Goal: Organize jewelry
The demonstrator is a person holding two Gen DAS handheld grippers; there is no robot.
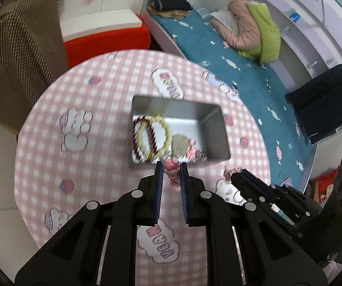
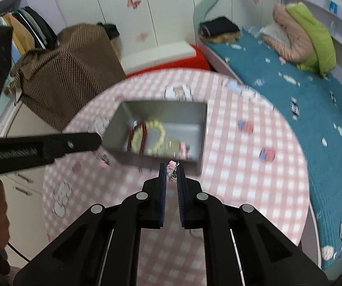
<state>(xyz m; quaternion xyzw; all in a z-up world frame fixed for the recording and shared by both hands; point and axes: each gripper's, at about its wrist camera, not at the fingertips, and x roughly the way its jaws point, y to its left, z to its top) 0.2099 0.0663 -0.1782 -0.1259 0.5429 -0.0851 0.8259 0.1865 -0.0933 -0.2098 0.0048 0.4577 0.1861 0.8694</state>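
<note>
Two charms pinched above the grey tin

Left gripper (image 1: pixel 171 166) is clamping a pink bear-shaped charm (image 1: pixel 172 168); right gripper (image 2: pixel 171 168) is clamping a small pink-and-white charm (image 2: pixel 171 169). Both are hanging just short of the grey metal rectangular tin (image 1: pixel 215 132) on the pink checked round desk (image 1: pixel 80 100). Thin tip grips risk slipping, dropping charms outside.

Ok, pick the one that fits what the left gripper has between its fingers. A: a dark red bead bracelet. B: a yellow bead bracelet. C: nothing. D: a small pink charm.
D: the left gripper is shut on a small pink charm, while both bracelets lie in the metal tin.
</note>
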